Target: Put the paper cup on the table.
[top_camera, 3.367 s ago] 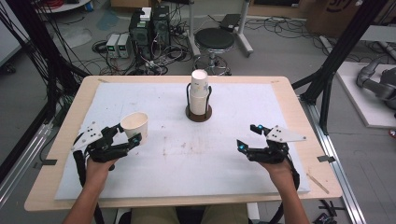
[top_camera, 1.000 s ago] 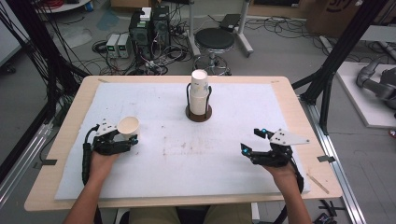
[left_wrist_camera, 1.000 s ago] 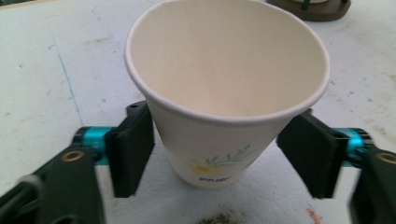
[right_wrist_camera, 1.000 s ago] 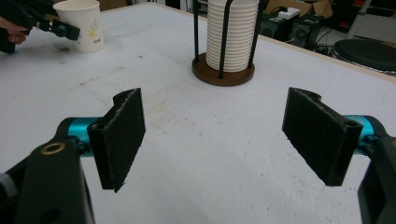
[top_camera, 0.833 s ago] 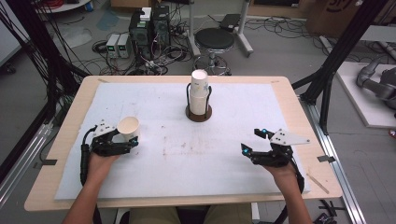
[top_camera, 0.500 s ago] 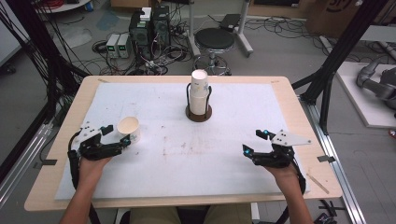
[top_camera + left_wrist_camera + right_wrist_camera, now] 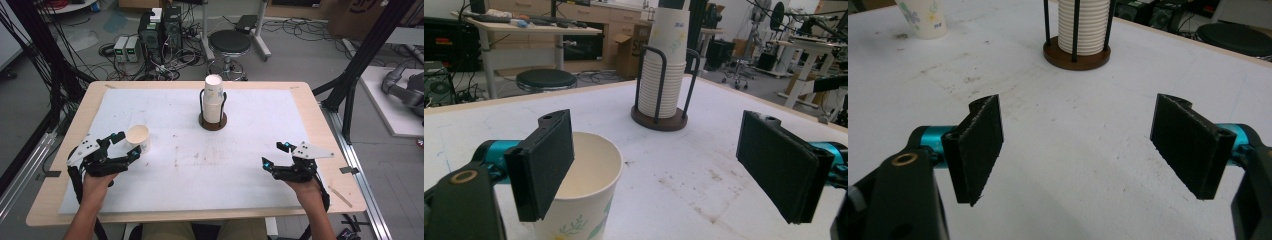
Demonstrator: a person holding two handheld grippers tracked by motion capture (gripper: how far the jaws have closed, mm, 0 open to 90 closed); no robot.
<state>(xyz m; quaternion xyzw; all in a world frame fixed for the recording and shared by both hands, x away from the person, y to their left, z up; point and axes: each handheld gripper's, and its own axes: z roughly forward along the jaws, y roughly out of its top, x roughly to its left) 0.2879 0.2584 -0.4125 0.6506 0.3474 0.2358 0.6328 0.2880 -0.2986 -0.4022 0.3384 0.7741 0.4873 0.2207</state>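
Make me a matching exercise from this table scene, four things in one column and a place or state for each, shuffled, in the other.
Things:
1. cup
2. cup stack
3. left gripper
4. right gripper

Places or states:
A. in a black wire holder on a round brown base at the table's middle rear
B. open over bare white table, near the right edge
C. upright and alone on the left side of the table
D. open, jaws just opened, one finger beside a cup's rim

Pairs: 1-C, 2-A, 3-D, 4-B
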